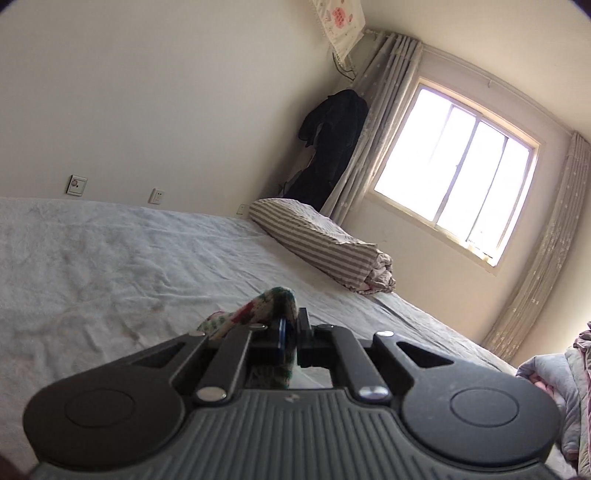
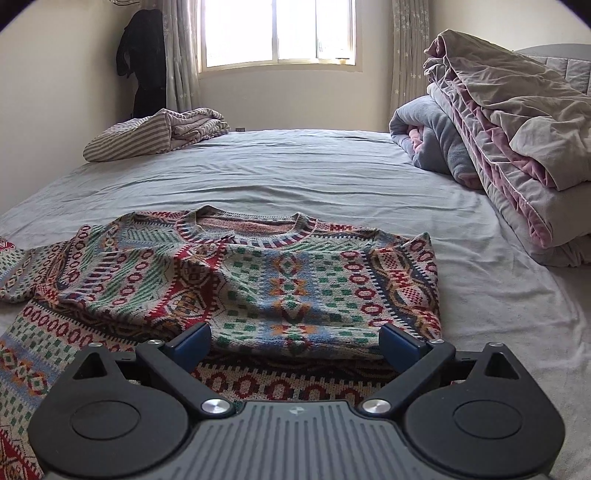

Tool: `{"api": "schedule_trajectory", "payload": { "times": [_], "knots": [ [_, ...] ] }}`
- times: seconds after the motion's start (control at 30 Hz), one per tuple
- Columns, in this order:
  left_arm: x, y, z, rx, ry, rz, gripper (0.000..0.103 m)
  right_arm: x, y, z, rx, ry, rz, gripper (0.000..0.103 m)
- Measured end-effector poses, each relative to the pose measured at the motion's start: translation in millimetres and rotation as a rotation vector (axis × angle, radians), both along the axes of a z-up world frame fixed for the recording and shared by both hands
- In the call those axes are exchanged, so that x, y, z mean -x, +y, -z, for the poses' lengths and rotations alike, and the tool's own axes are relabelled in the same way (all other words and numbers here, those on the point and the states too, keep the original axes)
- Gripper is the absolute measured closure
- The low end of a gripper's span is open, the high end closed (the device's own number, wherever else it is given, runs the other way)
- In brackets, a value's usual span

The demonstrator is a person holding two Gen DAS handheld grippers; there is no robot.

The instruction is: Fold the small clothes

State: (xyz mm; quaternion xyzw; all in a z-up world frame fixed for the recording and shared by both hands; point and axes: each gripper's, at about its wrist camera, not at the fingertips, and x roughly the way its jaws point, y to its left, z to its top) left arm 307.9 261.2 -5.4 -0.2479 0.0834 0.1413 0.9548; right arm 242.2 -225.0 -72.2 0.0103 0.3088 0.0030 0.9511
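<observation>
Sweater (image 2: 236,280) flat on grey bed sheet (image 2: 314,173), neck toward window (image 2: 277,33), right side folded over the front. Left gripper (image 1: 291,325) clamped on a sweater piece, lifted, pointing near level. Right gripper (image 2: 295,341) jaws wide, tilted down over the hem. Bare sheet beyond; bedding pile (image 2: 509,125) at right.

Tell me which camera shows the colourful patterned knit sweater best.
The right wrist view: the colourful patterned knit sweater lies spread on the grey bedsheet, neckline and pattern clear. The left wrist view shows only a bunched bit pinched in the left gripper.
</observation>
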Motion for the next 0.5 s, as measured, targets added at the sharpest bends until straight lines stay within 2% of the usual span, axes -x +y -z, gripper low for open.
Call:
{"api": "schedule_trajectory", "payload": {
  "times": [0.13,0.27,0.4,0.5],
  "knots": [
    [-14,-55,-27,0.006,-0.061,0.152,0.101,0,-7,0,-0.018,0.0,0.01,0.005],
    [-25,-117,-40,0.027,-0.091,0.305,0.101,0,-15,-1,-0.037,0.003,0.021,0.005],
    [-32,-179,-36,0.036,-0.087,0.442,0.101,-1,-27,-1,-0.062,0.009,0.037,0.005],
    [-38,-222,-22,0.048,-0.048,0.538,0.101,-1,-37,0,-0.083,0.01,0.06,0.005]
  ]
}}
